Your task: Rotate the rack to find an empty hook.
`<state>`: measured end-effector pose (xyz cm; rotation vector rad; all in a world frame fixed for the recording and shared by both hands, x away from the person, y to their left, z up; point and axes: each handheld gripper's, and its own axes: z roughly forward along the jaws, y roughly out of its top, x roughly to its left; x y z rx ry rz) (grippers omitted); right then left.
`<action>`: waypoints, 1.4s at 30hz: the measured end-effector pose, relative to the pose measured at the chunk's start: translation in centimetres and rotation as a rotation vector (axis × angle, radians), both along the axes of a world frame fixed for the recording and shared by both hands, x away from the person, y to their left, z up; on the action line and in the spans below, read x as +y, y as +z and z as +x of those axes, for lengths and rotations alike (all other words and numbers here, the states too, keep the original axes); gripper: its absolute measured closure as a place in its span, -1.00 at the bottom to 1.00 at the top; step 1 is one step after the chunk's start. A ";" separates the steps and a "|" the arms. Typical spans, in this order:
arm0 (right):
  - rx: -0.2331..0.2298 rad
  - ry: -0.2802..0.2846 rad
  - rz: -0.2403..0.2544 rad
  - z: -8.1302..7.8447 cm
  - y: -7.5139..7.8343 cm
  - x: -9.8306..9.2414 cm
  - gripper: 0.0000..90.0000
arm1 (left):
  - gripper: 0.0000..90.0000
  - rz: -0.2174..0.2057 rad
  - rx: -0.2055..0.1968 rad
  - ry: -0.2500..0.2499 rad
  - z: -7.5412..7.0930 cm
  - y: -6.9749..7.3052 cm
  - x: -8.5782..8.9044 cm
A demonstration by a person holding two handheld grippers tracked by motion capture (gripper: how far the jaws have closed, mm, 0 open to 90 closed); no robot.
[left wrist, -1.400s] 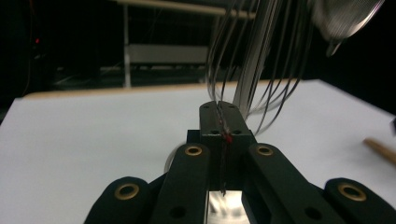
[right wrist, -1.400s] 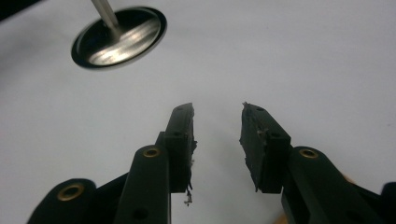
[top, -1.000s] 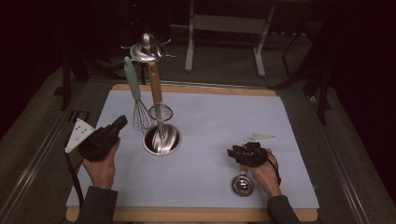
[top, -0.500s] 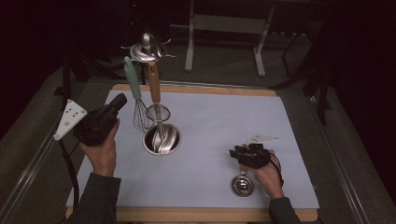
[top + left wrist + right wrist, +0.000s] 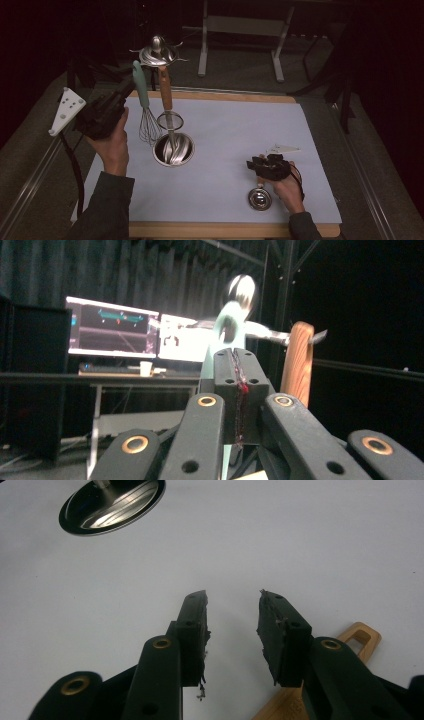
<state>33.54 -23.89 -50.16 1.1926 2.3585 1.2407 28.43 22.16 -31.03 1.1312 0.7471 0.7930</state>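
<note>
Left gripper (image 5: 117, 97) clenched, empty | mint-handled wire whisk (image 5: 145, 107) just beside its tip, standing upright in steel cup (image 5: 173, 149) (nearer this hand) | right gripper (image 5: 267, 167) gaping, resting.

Dim, dark surroundings frame a lit pale table mat (image 5: 240, 130), while the teal whisk handle (image 5: 227, 335) is motion-blurred.

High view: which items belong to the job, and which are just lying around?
In the job: teal-handled whisk, utensil cup, wooden-handled scoop, left gripper, right gripper.
Lying about: wooden-handled utensil, monitors, paper cup.
</note>
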 end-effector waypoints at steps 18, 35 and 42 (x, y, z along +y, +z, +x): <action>0.000 0.000 0.012 -0.1 0.0 -0.1 0.41 | 1.00 -0.033 -0.025 0.014 0.9 2.3 -1.0; 0.002 0.001 0.011 -0.1 -0.1 0.0 0.41 | 1.00 -0.033 -0.008 0.045 1.3 2.5 -0.1; 0.003 0.002 0.011 -0.2 -0.1 0.0 0.41 | 1.00 -0.046 0.002 0.055 1.8 2.7 0.2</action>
